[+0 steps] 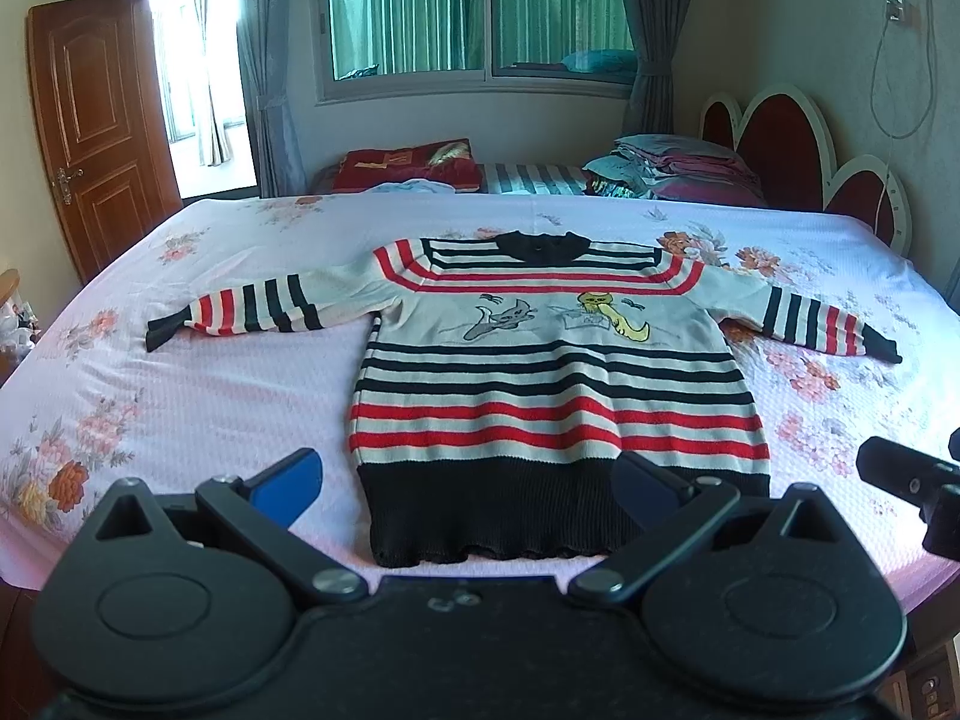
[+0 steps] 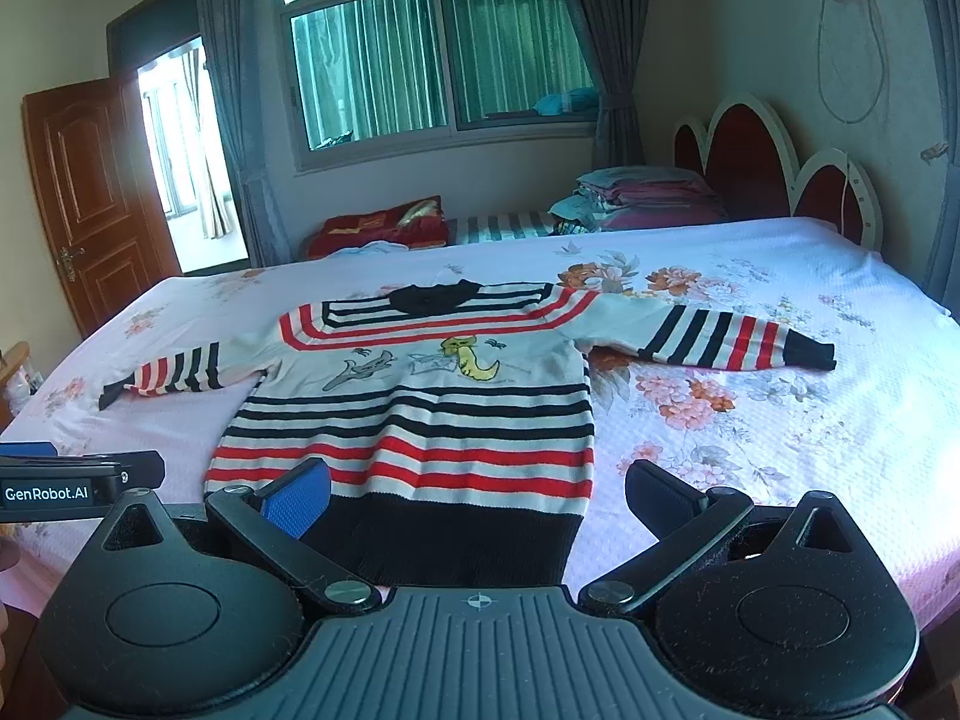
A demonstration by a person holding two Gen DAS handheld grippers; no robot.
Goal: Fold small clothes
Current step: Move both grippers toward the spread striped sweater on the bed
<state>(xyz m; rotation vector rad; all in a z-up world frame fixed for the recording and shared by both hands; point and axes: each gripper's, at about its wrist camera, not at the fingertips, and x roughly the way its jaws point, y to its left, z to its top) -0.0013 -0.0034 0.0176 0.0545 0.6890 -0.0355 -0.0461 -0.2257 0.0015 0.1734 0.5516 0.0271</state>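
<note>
A small striped sweater (image 1: 540, 372) in red, black and white, with cartoon animals on the chest, lies flat and face up on the bed, both sleeves spread out sideways. It also shows in the right wrist view (image 2: 420, 420). My left gripper (image 1: 474, 486) is open and empty, just above the black hem near the bed's front edge. My right gripper (image 2: 480, 498) is open and empty, over the hem's right part. The right gripper's side shows in the left wrist view (image 1: 906, 480), and the left gripper's side shows in the right wrist view (image 2: 72, 480).
The bed has a pink floral sheet (image 1: 180, 372). Folded bedding (image 1: 672, 168) and a red blanket (image 1: 408, 165) lie at the far side. A red headboard (image 1: 792, 144) stands at the right, an open wooden door (image 1: 90, 138) at the left.
</note>
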